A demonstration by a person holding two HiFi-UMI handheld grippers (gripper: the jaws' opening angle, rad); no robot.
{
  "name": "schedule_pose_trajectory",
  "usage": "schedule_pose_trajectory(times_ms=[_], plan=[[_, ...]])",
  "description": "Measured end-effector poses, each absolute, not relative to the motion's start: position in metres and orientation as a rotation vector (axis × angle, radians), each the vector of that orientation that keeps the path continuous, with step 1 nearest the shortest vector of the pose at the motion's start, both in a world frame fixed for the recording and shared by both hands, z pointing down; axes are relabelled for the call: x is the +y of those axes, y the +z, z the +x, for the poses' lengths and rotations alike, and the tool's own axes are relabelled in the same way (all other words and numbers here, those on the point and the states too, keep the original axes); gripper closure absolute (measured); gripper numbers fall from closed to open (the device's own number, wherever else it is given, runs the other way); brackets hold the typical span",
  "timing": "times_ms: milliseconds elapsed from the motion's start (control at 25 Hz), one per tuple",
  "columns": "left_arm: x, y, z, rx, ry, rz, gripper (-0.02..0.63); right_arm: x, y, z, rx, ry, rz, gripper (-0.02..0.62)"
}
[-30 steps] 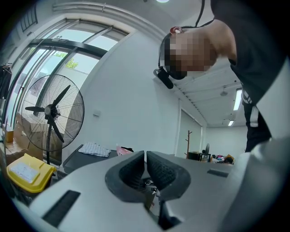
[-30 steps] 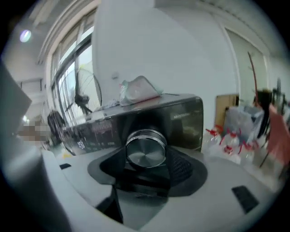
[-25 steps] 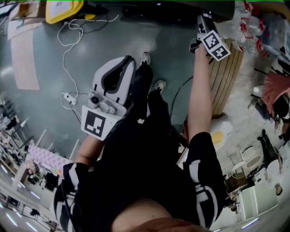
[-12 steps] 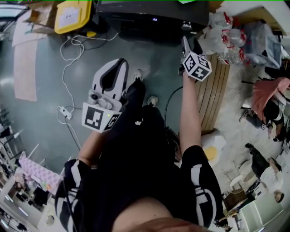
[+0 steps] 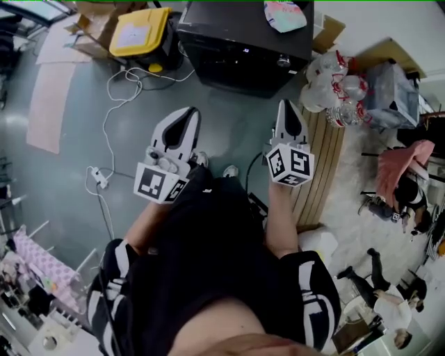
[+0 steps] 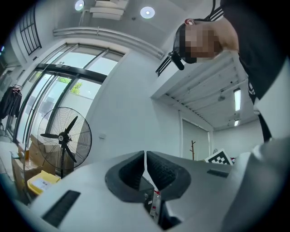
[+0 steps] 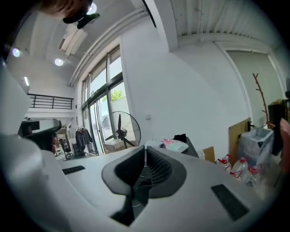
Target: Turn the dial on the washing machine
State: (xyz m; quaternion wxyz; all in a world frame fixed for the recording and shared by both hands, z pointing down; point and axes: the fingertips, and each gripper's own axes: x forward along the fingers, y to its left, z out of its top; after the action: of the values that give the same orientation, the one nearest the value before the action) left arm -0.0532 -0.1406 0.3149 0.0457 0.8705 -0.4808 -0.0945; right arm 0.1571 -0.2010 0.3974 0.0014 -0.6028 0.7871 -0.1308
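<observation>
Head view: person stands looking down, a gripper in each hand, both held out in front at about waist height over grey floor.

Left gripper point(image 5: 187, 115): tip points away from the body toward the machine. Left gripper view point(image 6: 145, 157): the two ribbed pads meet along a thin seam, nothing between them. Closed, empty.

Right gripper point(image 5: 286, 106): marker cube faces up, tip also aimed toward the machine. Right gripper view point(image 7: 145, 153): pads pressed together, nothing caught in them. Closed, empty.

Washing machine point(image 5: 236, 35): black box at the top of the head view, well apart from both grippers, bare floor between. Small round dial point(image 5: 281, 61) on its near face toward the right side, with a small lit display to its left. Neither gripper touches the dial. A pale cloth point(image 5: 285, 14) lies on the machine's top; the right gripper view shows the same cloth ahead of the jaws.

Surroundings: yellow-lidded bin point(image 5: 141, 31) just left of the machine; white cable point(image 5: 115, 97) trailing over the floor to a power strip point(image 5: 99, 178); bottles point(image 5: 334, 87) right of the machine; slatted wood panel point(image 5: 321, 163) under the right arm. A standing fan point(image 6: 63, 138) shows in the left gripper view by the windows.
</observation>
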Motion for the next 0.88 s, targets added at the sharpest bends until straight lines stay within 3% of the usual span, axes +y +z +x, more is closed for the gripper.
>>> schedule_pose_trajectory(times_ms=[440,880], plan=[[-0.123,0.326,-0.071,-1.406,-0.271,2.690,0.572,-0.120,0.375,0.122,2.527,-0.381,-1.951,0.569],[-0.125,0.317,-0.069,-1.356,-0.304,2.729,0.571,-0.122,0.369,0.116,2.504,-0.364,-1.981,0.571]])
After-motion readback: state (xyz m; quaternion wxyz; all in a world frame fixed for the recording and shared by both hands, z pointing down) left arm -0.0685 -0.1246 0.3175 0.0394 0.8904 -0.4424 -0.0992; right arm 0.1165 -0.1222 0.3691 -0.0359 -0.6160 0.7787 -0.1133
